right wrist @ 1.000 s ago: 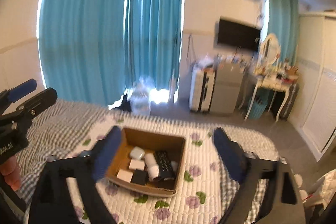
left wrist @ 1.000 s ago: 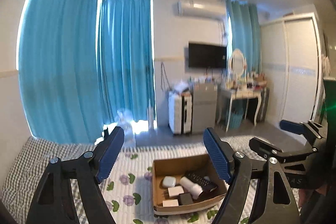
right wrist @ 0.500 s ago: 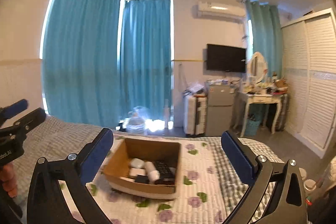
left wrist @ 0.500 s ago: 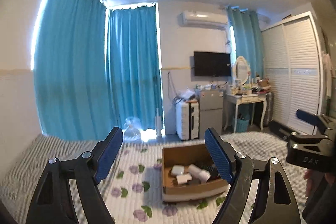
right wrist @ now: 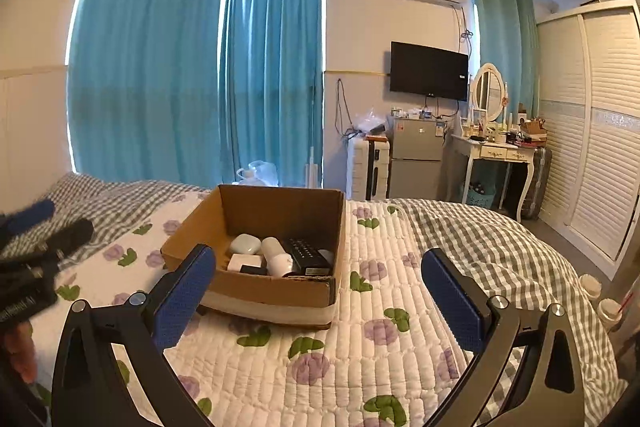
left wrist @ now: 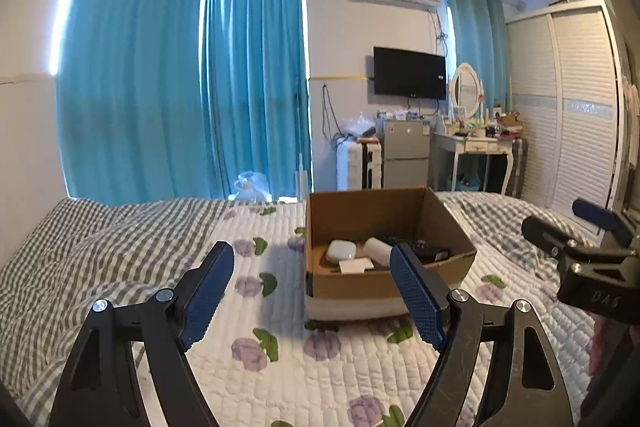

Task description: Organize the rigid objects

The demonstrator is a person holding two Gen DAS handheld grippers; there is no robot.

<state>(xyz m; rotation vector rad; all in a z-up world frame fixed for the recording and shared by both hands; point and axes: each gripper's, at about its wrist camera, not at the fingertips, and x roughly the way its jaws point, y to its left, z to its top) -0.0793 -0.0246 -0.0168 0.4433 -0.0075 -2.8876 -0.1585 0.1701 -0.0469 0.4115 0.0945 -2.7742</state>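
An open cardboard box sits on the flowered quilt of the bed. Inside lie a white earbud case, a white cylinder, a black remote and small white and black blocks. My left gripper is open and empty, low over the quilt, just in front and left of the box. My right gripper is open and empty, in front of the box. Each gripper shows at the edge of the other's view.
A grey checked blanket covers the bed's left side and another the right. Beyond the bed stand a small fridge, a white dressing table, teal curtains and a white wardrobe.
Both grippers have dropped lower and come closer to the bed, so the box now looks larger and is seen more from the side. Both stay open and empty.
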